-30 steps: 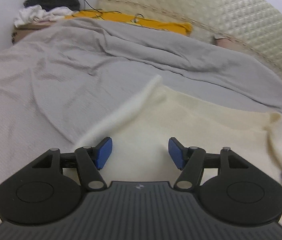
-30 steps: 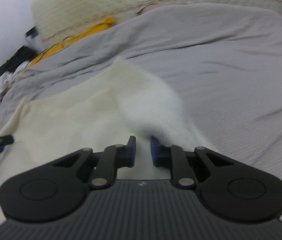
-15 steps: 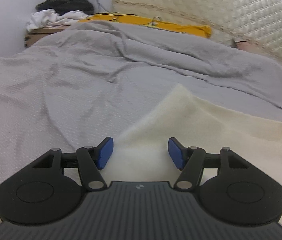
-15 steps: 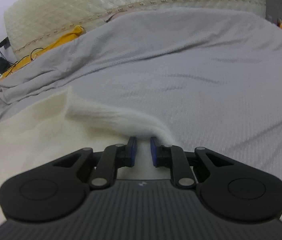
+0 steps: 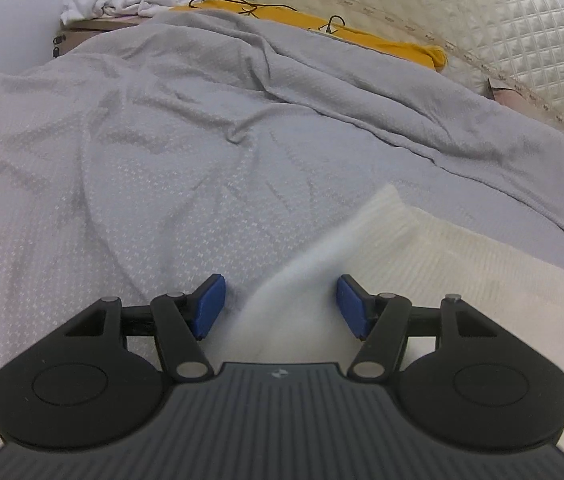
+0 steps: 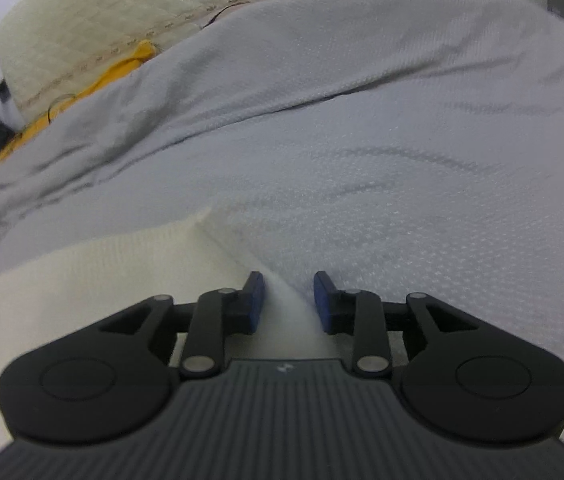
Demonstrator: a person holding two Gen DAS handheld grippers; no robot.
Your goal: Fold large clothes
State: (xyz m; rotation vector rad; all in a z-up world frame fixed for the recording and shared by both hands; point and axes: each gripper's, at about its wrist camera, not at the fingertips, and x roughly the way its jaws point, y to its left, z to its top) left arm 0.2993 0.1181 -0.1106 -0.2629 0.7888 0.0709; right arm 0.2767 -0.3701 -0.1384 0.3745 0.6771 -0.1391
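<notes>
A cream knitted garment (image 5: 442, 264) lies flat on the grey bedspread (image 5: 161, 168). In the left wrist view its left corner runs between the blue pads of my left gripper (image 5: 279, 306), which is open and hovers over that edge. In the right wrist view the garment (image 6: 101, 280) lies at the lower left, with its right corner reaching between the pads of my right gripper (image 6: 288, 302). The right gripper is open, its pads apart on either side of the cloth.
A cream quilted headboard (image 5: 462, 12) stands at the back. A yellow cloth (image 5: 362, 36) with black cables lies along it. A bedside stand holds white clothes (image 5: 113, 0) and dark clothes at the far left. The grey bedspread (image 6: 402, 160) stretches to the right.
The right gripper was shut on the garment's corner and has opened, and the raised cloth has dropped flat. The left gripper has shifted left to the garment's left edge and stayed open.
</notes>
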